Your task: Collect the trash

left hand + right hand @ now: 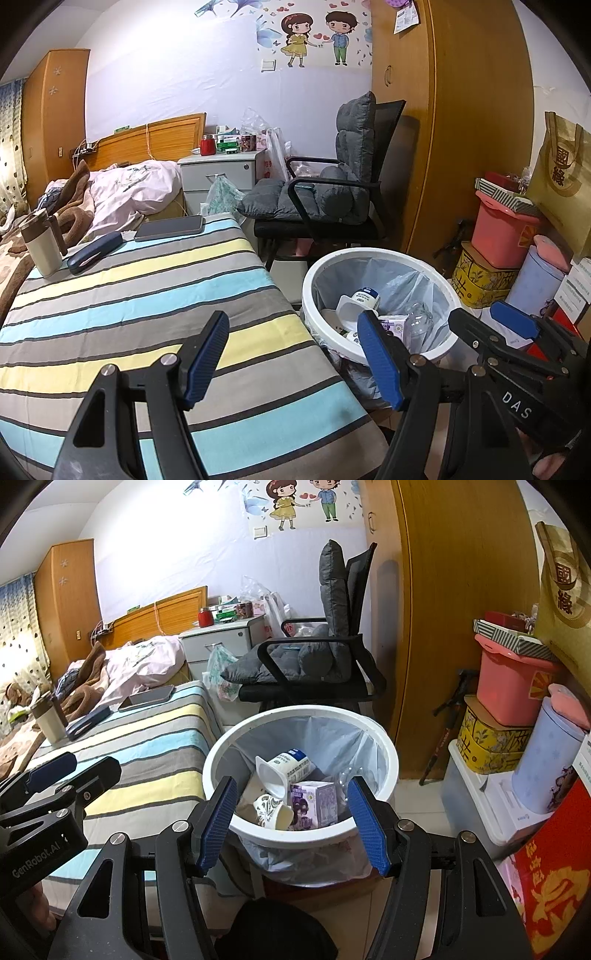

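Trash was already gathered in the white bin [301, 840], which stood on the floor just beside the striped bed [147, 295]: a white yogurt bottle [286, 770], a purple carton [316, 805], a patterned paper cup [271, 810] and a clear plastic bottle [419, 319] were seen lying inside its plastic liner. The collecting was judged to be largely done, since no loose rubbish could be made out on the striped surface. Only a tumbler [38, 245], a dark case [94, 253] and a phone [170, 227] were left there (none of these was taken for trash). The left hand-held gripper [291, 365] was held over the bed's edge with its jaws well apart and nothing between the pads. The right hand-held gripper [291, 825] was aimed at the bin, its jaws likewise spread wide and empty. What remained, if anything, could not be settled from these views: the floor behind the bin and under the chair [332, 192] was hidden, the bottom of the bin was covered by the items on top, and the far end of the bed was lost under rumpled bedding. The clear bottle was hard to make out in the right wrist view.
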